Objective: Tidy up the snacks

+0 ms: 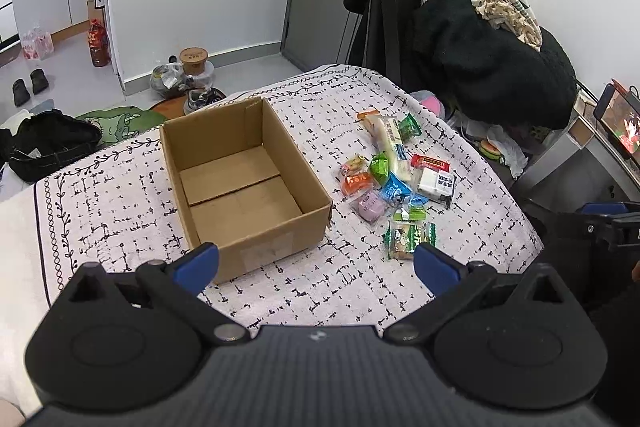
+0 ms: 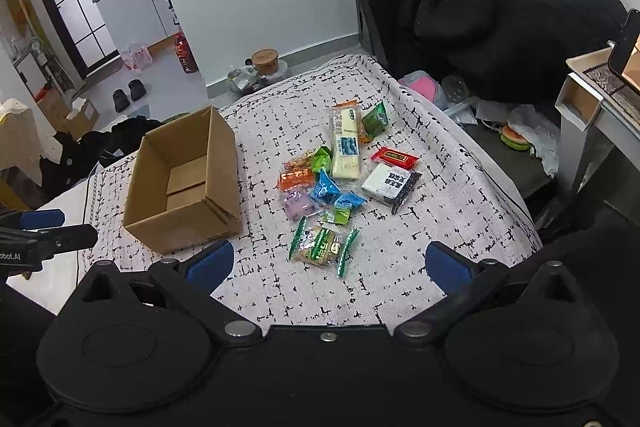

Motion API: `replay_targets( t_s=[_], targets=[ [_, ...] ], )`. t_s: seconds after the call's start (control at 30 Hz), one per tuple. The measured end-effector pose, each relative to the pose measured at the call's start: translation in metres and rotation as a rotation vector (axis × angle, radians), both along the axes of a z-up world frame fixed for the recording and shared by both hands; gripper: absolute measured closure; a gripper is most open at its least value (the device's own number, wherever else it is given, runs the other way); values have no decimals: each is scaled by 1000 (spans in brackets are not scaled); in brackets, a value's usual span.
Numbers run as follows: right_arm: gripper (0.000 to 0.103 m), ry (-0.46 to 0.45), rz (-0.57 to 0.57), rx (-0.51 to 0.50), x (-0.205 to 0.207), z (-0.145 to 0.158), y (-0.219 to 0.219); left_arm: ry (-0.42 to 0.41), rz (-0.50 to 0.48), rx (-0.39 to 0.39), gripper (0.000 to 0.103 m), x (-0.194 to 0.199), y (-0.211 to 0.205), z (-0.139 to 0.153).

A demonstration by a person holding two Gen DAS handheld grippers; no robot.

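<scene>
The left gripper [image 1: 316,265] hovers above the near edge of the surface, its blue-padded fingers [image 1: 198,263] spread wide apart with nothing between them. The surface is covered by a white cloth [image 1: 120,211] with a black broken-line pattern and a leaf border; whether it is a bed or a worktop cannot be told.

Left of centre on the cloth stands an open cardboard box [image 1: 244,183], flaps folded down, with only its bare bottom showing inside. Its near wall lies just beyond the left gripper's left finger.

To the right of the box, apart from it, lies a loose cluster of wrapped snacks [image 2: 340,171]:
- a long pale packet [image 2: 346,147] at the far end, lying lengthwise;
- a dark green pouch [image 2: 376,119] just beside its far right end;
- an orange packet [image 2: 296,179] and a purple packet [image 2: 298,203] on the cluster's left side;
- blue wrappers [image 2: 326,189] in the middle;
- a red bar [image 2: 394,158] and a black-and-white packet [image 2: 390,185] on the right;
- a green-edged biscuit packet [image 2: 322,247] nearest the grippers, slightly apart from the others.

The right gripper [image 2: 328,267] hovers over the near edge on the snack side, fingers spread wide apart and holding nothing. The biscuit packet lies just ahead of the gap between them.

Beyond the cloth on the right, dark clothing [image 2: 500,19] is heaped on a chair.
</scene>
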State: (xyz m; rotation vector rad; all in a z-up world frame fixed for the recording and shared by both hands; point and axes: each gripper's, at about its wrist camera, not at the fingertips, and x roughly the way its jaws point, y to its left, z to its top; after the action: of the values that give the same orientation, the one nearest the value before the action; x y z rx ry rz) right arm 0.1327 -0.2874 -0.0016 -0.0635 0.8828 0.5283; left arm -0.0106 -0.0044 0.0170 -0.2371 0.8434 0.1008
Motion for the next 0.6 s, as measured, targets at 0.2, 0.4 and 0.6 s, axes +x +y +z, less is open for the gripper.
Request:
replay_targets(
  t_s=[0.2,0.4,0.6],
  targets=[
    [0,0,-10,3,3,-4,-5,-8,-6,9,0,4,-4,3],
    [0,0,-16,3,6,-3,-10,-9,-11,13,0,8,-6,5],
    [0,-13,-11,0,6,0,-10,-13,-15,16,0,7,-6,8]
  ],
)
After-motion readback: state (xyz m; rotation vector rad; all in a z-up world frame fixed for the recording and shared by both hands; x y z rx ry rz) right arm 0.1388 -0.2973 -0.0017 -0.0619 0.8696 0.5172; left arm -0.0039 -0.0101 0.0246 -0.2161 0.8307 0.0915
